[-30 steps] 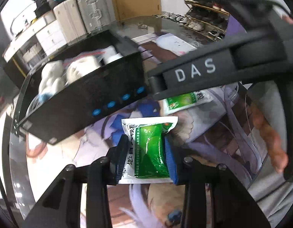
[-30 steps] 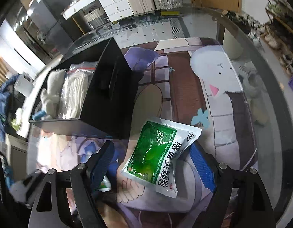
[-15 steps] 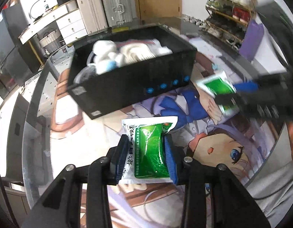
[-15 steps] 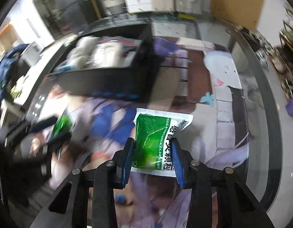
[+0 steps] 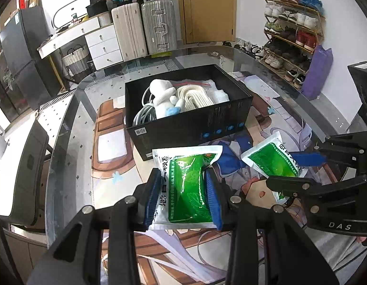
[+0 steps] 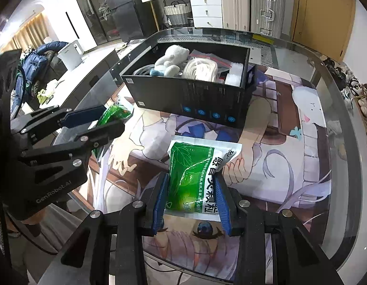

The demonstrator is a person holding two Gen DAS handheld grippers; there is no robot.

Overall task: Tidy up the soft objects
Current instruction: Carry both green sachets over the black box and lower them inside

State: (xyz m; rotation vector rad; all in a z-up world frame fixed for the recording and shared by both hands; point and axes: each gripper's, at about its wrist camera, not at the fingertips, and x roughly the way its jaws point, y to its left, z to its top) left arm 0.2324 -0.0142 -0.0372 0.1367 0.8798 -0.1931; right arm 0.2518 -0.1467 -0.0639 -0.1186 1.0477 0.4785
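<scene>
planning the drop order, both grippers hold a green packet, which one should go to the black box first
Probably the left gripper: its green packet points straight at the black box. The right gripper and its packet sit more off to the side.

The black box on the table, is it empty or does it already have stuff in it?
Partly filled. The black box has no lid on and holds a white plush toy, a coiled white cord and a grey cable.

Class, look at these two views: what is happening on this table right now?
A person holds two grippers. The left gripper is shut on a green sachet, and the right gripper is shut on a second green sachet. Both are lifted above the picture mat, in front of the black box, which already holds a white plush toy, cord and cable.
</scene>
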